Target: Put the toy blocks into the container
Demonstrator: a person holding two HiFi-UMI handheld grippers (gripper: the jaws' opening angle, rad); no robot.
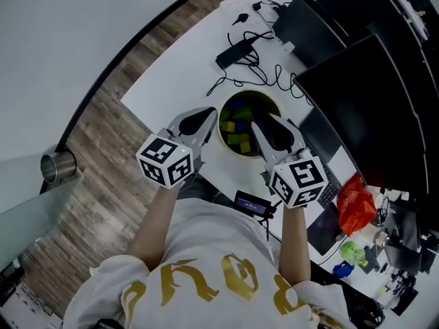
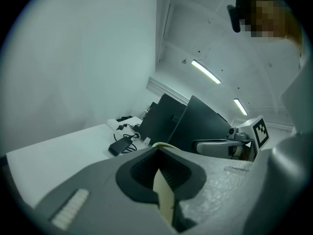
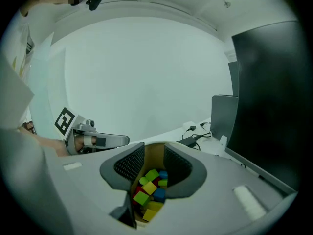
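The container (image 1: 269, 101) is a round, cream, open-topped tub; it stands upright on the white table (image 1: 180, 77), near its front edge; the blocks (image 1: 238, 130) lie heaped inside it, below the rim; they are small pieces in green, yellow, blue and red, jumbled at all angles

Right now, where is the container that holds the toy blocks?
In the head view, the container stands at centre on the white table, between the tongs of the left gripper and the right gripper, with the black power adapter beyond it.
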